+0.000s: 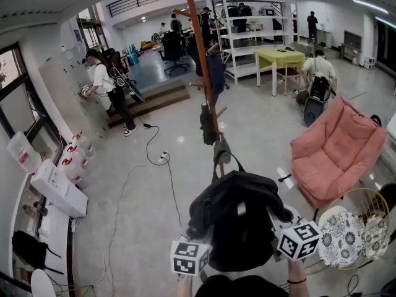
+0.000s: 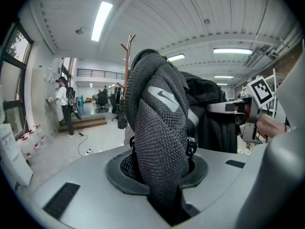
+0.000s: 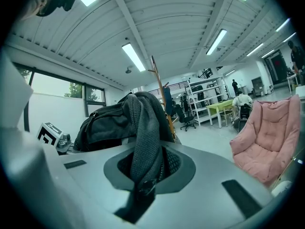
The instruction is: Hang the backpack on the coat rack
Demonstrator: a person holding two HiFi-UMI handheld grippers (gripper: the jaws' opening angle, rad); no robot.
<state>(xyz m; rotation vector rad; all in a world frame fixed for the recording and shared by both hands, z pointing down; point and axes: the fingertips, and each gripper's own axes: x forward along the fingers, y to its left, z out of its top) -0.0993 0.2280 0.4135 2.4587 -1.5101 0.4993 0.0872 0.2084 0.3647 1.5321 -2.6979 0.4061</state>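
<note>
Mesh backpack straps [image 2: 159,113] fill left gripper [image 2: 164,185] and right gripper [image 3: 143,182] jaws.

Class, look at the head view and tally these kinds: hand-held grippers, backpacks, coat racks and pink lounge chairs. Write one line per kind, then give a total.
Grippers: 2 (left gripper, right gripper)
Backpack: 1
Coat rack: 1
Pink lounge chair: 1
Total: 5
</note>
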